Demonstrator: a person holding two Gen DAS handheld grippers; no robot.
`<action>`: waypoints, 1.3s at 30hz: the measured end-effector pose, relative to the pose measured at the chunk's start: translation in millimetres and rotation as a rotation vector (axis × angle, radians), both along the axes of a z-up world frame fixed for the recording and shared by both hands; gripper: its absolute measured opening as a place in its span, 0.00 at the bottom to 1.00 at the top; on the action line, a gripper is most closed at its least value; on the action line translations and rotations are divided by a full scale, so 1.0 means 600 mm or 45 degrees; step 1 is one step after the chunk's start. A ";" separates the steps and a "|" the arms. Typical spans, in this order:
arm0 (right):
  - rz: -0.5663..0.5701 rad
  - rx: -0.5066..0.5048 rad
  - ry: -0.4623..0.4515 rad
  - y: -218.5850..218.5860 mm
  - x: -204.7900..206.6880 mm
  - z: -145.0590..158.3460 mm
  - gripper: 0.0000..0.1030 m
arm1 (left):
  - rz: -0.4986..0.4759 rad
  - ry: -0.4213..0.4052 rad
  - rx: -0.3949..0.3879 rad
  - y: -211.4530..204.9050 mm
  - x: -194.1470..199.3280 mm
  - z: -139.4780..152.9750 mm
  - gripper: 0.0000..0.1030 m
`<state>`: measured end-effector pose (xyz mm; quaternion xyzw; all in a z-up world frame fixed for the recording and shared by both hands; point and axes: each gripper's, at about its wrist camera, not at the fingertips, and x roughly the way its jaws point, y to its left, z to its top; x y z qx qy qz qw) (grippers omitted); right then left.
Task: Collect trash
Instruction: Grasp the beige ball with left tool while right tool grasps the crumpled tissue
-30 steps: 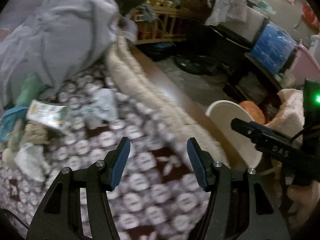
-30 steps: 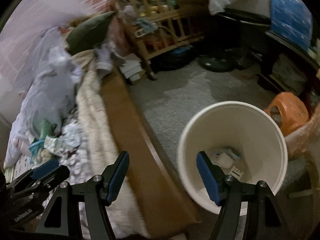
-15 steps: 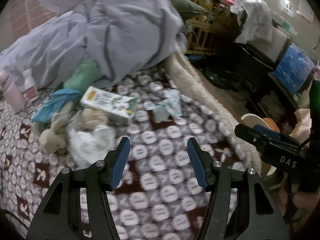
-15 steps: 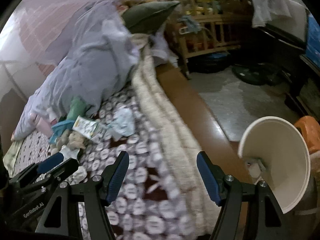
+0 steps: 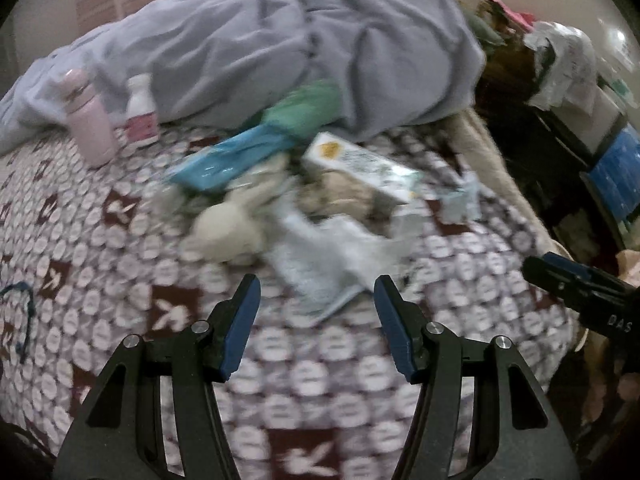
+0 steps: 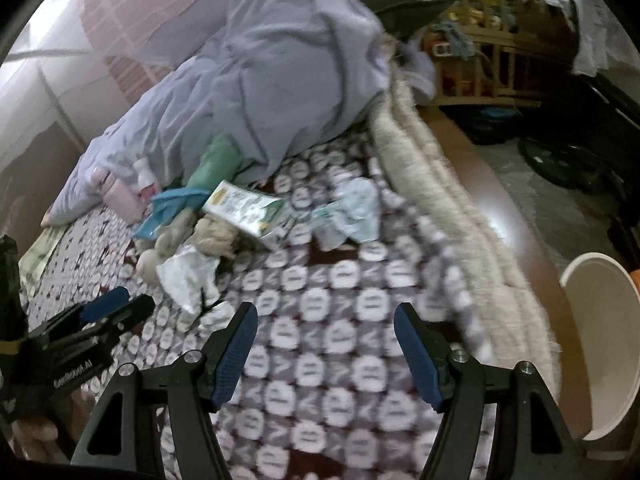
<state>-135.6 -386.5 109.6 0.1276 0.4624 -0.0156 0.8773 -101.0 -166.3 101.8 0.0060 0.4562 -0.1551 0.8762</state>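
Crumpled white wrapper (image 5: 324, 256) lying on patterned bedspread (image 5: 120, 248), just ahead of left gripper (image 5: 316, 300) and roughly centred between its blue pads; not touching them. Same wrapper (image 6: 188, 276) seen from the right wrist view, left of centre, just beyond the left gripper (image 6: 116, 306)

Behind wrapper, a small heap: white and green carton (image 5: 360, 168) lying tilted, blue packet (image 5: 224, 160) to its left, beige soft toy (image 5: 228, 228) between them and the wrapper. Pale crumpled plastic (image 6: 356, 208) lying apart to the right of the carton, nearer the bed edge

Left gripper's jaws spread apart, nothing between them. Right gripper (image 6: 326, 344) hanging over bare bedspread, jaws likewise spread and empty, well apart from the heap

Further back, pink bottle (image 5: 90, 120) and white bottle (image 5: 140, 112) standing upright side by side against rumpled grey duvet (image 5: 280, 40). Cream fleecy blanket (image 6: 432, 184) running along the right bed edge. White bin (image 6: 600, 344) on the floor beside the bed, at far right of the right wrist view, contents not visible. Left wrist view blurred, fine print on carton unreadable
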 end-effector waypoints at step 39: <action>0.213 0.153 -0.013 0.066 0.068 -0.038 0.25 | 0.091 0.211 -0.192 0.104 0.183 -0.078 0.36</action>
